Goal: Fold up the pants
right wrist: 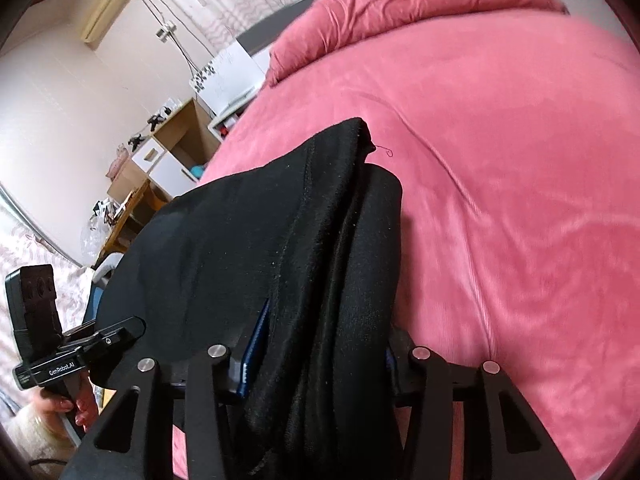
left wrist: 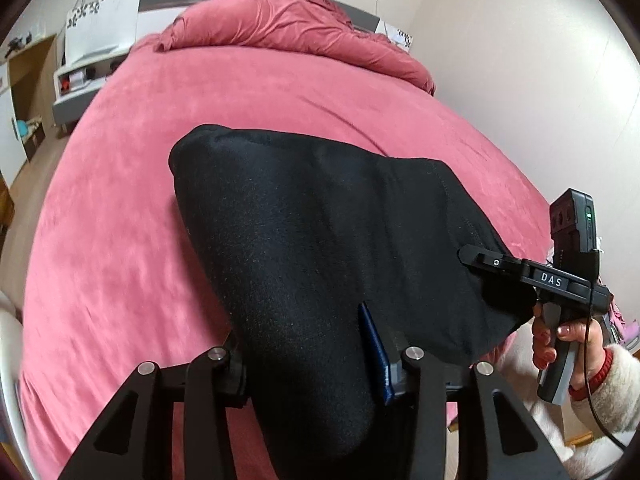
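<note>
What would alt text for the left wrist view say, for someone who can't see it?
Black pants are clamped in the left hand-held gripper and held above a pink bed. At right, a hand holds the right hand-held gripper, also gripping the pants. A rumpled pink duvet lies at the bed's far end.

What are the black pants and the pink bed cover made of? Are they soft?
The black pants look like thick, matte knit or fleece: a fuzzy surface, tiny lint specks, soft rounded folds. The pink bed cover looks like plush velvet or suede-like fabric: its nap shows lighter and darker patches with a slight sheen. Both probably feel soft.
</note>
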`<move>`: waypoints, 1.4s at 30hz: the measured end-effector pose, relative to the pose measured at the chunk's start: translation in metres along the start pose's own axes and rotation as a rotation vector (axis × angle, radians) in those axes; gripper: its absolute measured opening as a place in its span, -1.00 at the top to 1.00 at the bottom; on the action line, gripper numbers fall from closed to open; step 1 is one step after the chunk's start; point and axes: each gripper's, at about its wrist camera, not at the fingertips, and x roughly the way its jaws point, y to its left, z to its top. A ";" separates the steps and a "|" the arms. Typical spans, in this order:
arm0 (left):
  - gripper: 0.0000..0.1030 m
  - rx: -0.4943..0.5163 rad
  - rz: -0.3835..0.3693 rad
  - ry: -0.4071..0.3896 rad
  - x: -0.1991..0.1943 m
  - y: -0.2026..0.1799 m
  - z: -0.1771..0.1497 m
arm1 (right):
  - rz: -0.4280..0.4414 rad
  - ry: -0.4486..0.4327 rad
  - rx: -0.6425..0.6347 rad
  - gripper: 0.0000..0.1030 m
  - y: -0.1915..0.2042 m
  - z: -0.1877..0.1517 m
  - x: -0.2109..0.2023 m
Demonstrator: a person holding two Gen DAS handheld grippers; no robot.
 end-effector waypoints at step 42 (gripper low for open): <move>-0.27 0.035 0.180 -0.108 0.090 0.036 0.051 | -0.118 -0.122 0.004 -0.34 -0.028 0.072 0.078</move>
